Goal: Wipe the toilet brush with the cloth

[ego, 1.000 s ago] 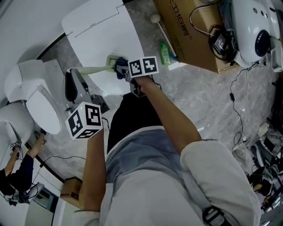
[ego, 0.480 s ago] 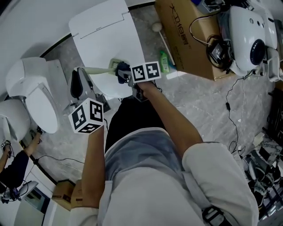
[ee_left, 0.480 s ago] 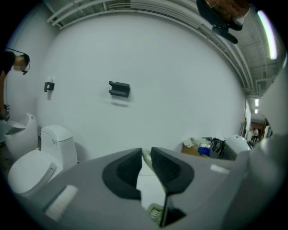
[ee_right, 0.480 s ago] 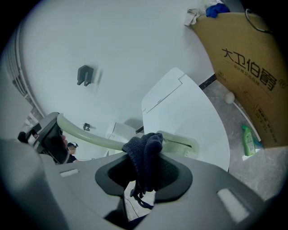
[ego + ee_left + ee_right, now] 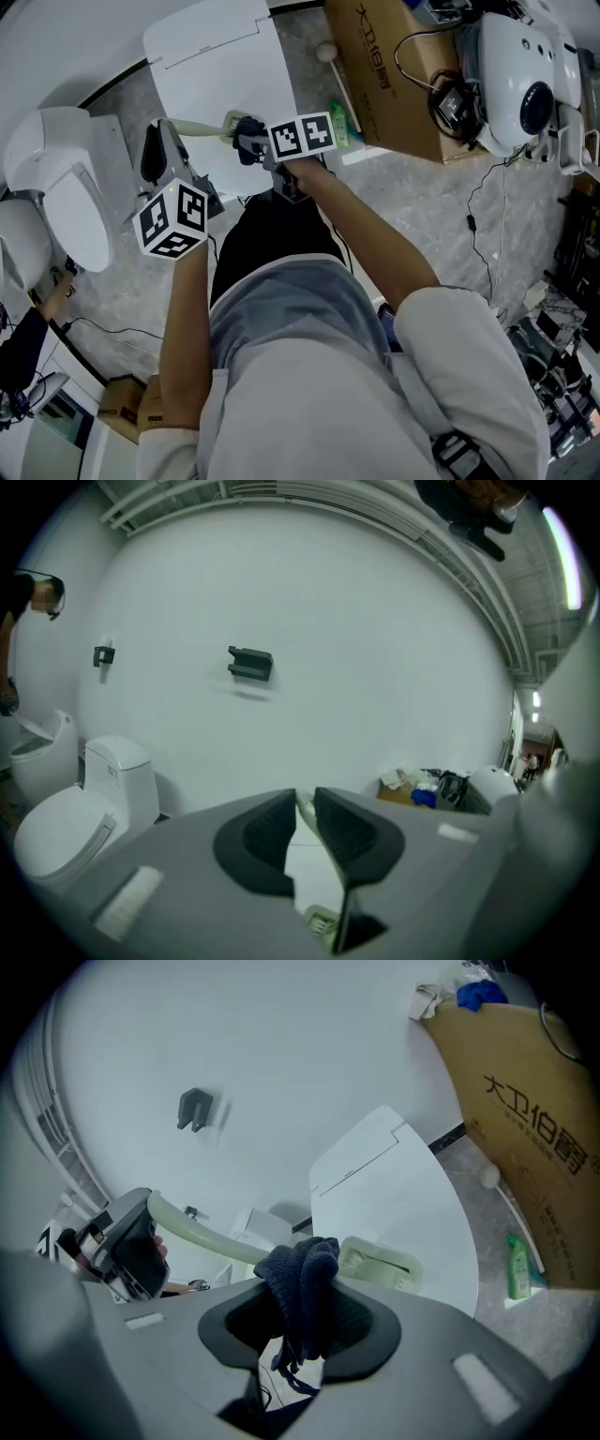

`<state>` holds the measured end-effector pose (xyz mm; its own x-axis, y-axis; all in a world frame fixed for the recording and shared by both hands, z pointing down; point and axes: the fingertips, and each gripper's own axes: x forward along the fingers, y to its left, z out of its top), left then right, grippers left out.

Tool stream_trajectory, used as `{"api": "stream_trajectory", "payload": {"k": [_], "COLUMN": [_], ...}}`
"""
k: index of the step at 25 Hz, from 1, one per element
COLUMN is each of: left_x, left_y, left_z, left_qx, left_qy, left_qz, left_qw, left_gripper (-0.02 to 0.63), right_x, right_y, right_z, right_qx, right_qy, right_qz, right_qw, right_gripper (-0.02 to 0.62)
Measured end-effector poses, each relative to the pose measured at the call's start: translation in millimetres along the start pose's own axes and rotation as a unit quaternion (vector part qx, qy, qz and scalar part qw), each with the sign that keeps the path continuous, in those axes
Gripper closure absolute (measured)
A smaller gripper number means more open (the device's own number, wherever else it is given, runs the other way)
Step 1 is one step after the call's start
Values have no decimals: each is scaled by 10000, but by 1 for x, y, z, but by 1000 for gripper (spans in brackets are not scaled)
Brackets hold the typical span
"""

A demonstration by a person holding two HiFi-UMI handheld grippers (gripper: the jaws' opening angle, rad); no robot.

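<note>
Pinching a dark blue cloth (image 5: 302, 1279) in the right gripper (image 5: 302, 1314), up against the pale green toilet brush (image 5: 377, 1262) near its head, over a white toilet lid (image 5: 225, 66). Clamping the brush's handle in the left gripper (image 5: 305, 806), pressed nearly together. Likely to slide off the thin handle if tugged sideways. Cloth contact and bristle side hard to make out.

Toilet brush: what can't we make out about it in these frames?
Toilet brush, limits:
Wipe contact: in the right gripper view the bunched cloth covers the handle where they meet; in the head view it is too small.
Brush head: bristles not made out; the left gripper view shows only a sliver past the left tool's body.
Handle end: buried in the left tool in every view.
</note>
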<state>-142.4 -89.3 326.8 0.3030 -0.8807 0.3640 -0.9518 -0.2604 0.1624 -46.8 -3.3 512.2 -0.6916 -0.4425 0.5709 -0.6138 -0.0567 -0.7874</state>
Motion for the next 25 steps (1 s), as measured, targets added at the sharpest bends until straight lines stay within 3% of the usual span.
{"api": "stream_trajectory", "payload": {"k": [4, 25], "left_x": [5, 4], "left_y": [-2, -7], "left_z": [-1, -2], "left_qx": [-183, -294], "left_qy": [-23, -127], "left_qz": [-33, -144], "left_qw": [9998, 9994], "left_gripper": [606, 606], "right_x": [-6, -24], "right_y": [7, 43], "right_z": [5, 15], "right_qx": [-181, -348], "right_qy": [109, 199], "right_qz": [12, 168], "right_qw": [9998, 9991], "right_gripper": [489, 489]}}
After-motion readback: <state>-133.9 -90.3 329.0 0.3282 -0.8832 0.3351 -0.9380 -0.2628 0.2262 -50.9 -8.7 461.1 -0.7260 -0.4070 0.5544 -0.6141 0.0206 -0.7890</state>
